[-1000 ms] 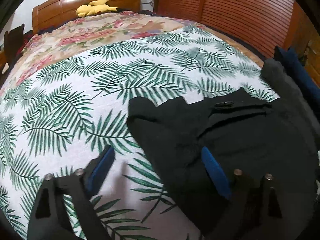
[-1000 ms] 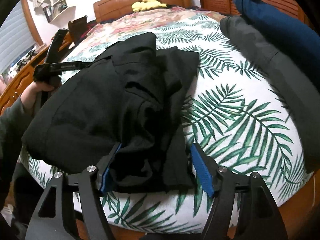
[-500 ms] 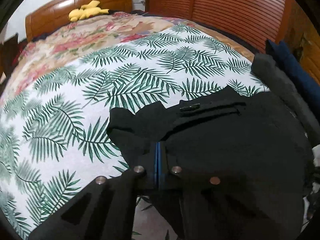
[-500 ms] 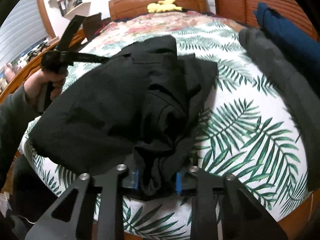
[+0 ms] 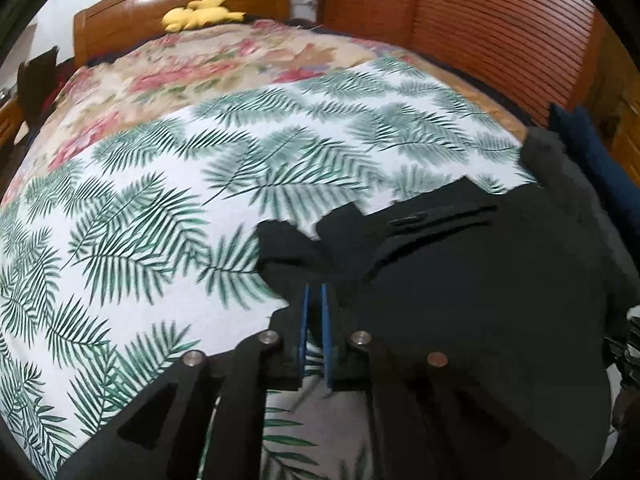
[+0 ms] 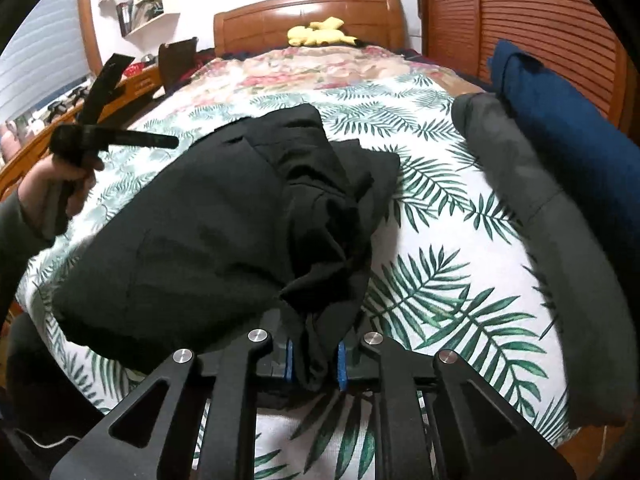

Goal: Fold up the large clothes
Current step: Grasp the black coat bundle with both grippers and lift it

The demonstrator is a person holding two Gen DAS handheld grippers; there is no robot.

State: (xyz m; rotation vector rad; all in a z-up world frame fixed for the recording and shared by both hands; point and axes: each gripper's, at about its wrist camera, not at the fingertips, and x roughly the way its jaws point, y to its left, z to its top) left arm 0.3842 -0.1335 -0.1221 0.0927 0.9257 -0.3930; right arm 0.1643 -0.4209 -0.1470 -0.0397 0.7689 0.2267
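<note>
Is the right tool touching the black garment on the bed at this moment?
Touching. The right wrist view shows the right tool with a bunch of the black garment pinched between its blue pads.

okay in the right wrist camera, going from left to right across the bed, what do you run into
Person's left hand holding the black left gripper → crumpled black garment, its near edge pinched in the right gripper → long grey folded garment → dark blue folded garment.
</note>
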